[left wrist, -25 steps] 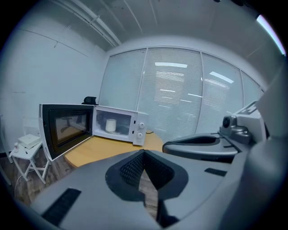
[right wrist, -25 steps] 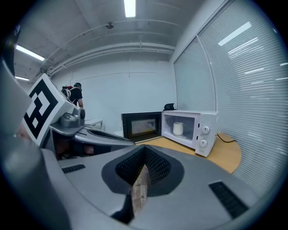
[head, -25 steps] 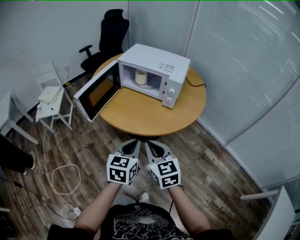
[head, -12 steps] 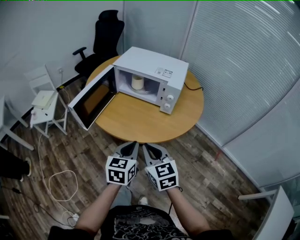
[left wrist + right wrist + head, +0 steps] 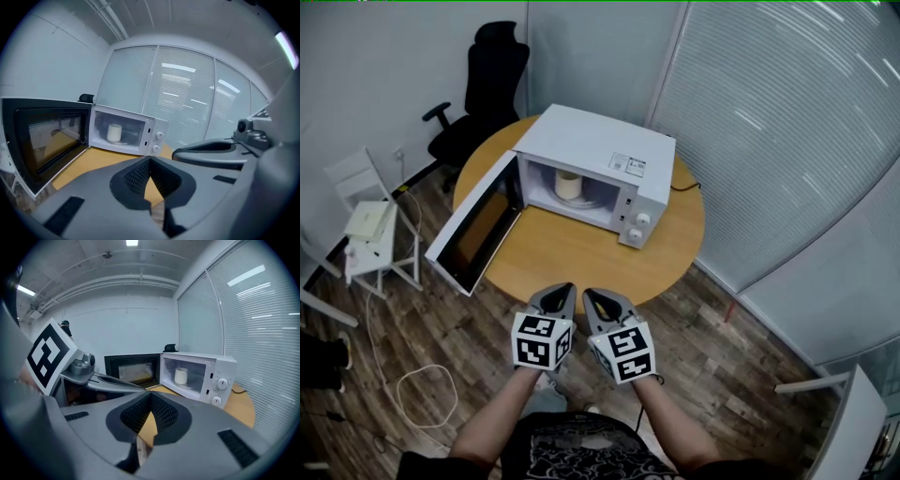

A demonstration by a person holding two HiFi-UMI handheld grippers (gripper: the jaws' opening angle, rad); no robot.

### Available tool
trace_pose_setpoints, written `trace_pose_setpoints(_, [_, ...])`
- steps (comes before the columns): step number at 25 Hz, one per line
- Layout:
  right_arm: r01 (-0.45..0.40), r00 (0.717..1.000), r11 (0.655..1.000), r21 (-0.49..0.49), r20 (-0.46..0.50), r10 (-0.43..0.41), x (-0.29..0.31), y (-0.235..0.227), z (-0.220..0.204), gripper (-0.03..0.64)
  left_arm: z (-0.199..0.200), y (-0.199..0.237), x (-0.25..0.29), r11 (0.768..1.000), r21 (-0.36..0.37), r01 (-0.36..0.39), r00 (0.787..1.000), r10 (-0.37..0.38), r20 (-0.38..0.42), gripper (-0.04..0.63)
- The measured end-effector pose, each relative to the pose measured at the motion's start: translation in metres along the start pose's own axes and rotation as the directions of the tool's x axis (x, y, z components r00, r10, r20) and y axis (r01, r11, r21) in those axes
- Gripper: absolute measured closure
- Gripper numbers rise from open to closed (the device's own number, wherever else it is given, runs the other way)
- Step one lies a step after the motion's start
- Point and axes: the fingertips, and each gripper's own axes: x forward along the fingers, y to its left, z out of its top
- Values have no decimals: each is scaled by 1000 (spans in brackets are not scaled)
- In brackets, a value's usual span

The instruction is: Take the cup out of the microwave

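Note:
A white microwave [image 5: 602, 150] stands on a round wooden table [image 5: 581, 258] with its door [image 5: 473, 227] swung wide open to the left. Inside it a pale cream cup [image 5: 568, 185] stands upright on the turntable. The cup [image 5: 114, 132] shows in the left gripper view, left of centre, and the cup [image 5: 181, 376] shows right of centre in the right gripper view. My left gripper [image 5: 564, 291] and right gripper [image 5: 590, 294] are side by side just short of the table's near edge, both shut and holding nothing, well apart from the cup.
A black office chair [image 5: 483, 84] stands behind the table. A small white chair [image 5: 370, 225] with something flat on it is at the left, and a cable [image 5: 417, 389] loops on the wooden floor. Blinds cover the glass wall [image 5: 787, 141] at the right.
Both grippers have moved forward together toward the table. The microwave and table now lie nearer and lower in the head view. Both stay shut.

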Motion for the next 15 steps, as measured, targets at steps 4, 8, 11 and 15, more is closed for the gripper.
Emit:
trace_pose_setpoints(4, [27,1000,1000,9,-10,-27,28,-3,10,600,12,24,12,1000,5,30,1000,-30,-6,586])
trace_pose_setpoints(8, [47,999,999,13,-22,-47,52,0,18,600,20,49,18,999,5,50,999,-50,-11,586])
trace_pose_setpoints(11, [58,998,998,15,-30,-58,70,5,23,600,25,67,19,998,3,60,998,-60,-8,586])
trace_pose_setpoints(15, [84,996,996,24,-32,-83,86,9,30,600,32,87,19,997,6,79,997,-79,-2,586])
